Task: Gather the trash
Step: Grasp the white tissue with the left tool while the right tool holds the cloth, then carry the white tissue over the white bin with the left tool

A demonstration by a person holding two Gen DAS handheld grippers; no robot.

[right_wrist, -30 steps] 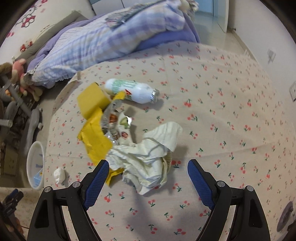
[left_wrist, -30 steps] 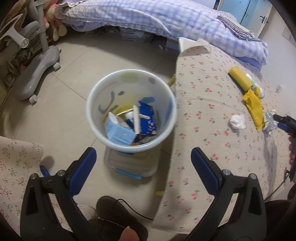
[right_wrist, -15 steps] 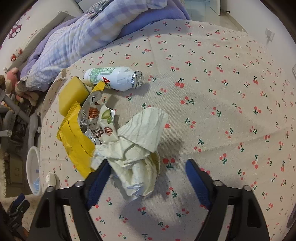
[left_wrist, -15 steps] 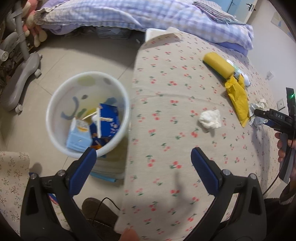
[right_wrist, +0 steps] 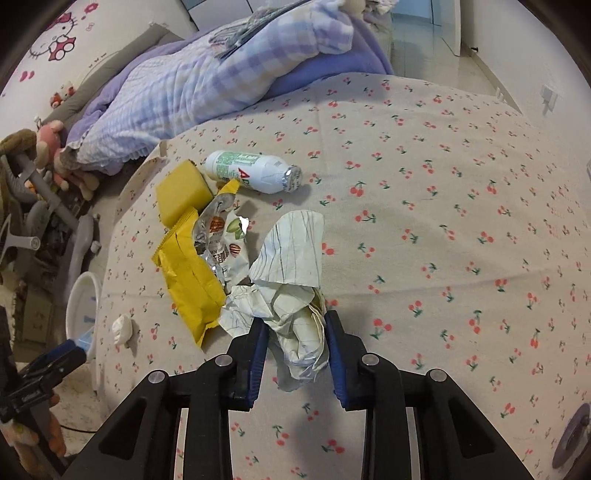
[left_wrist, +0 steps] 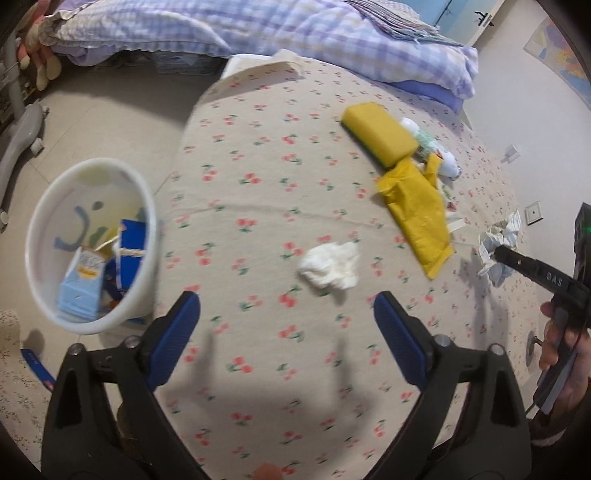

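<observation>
My right gripper (right_wrist: 293, 323) is shut on a crumpled cream paper (right_wrist: 295, 295) lying on the cherry-print tablecloth (right_wrist: 443, 221). Left of it lie a yellow wrapper (right_wrist: 188, 273), a silver snack wrapper (right_wrist: 221, 236), a yellow sponge (right_wrist: 181, 192) and a white bottle (right_wrist: 251, 171). My left gripper (left_wrist: 286, 321) is open and empty above the cloth, just short of a white tissue wad (left_wrist: 330, 264). The white trash bin (left_wrist: 92, 243) stands on the floor at the left, with blue cartons inside.
A bed with a purple checked quilt (left_wrist: 258, 33) borders the table's far side. A grey chair base (left_wrist: 18, 133) stands on the tiled floor at far left. The table edge (left_wrist: 177, 177) drops off beside the bin.
My left gripper swung from over the bin to over the table, facing the tissue wad. My right gripper moved forward and closed on the crumpled paper.
</observation>
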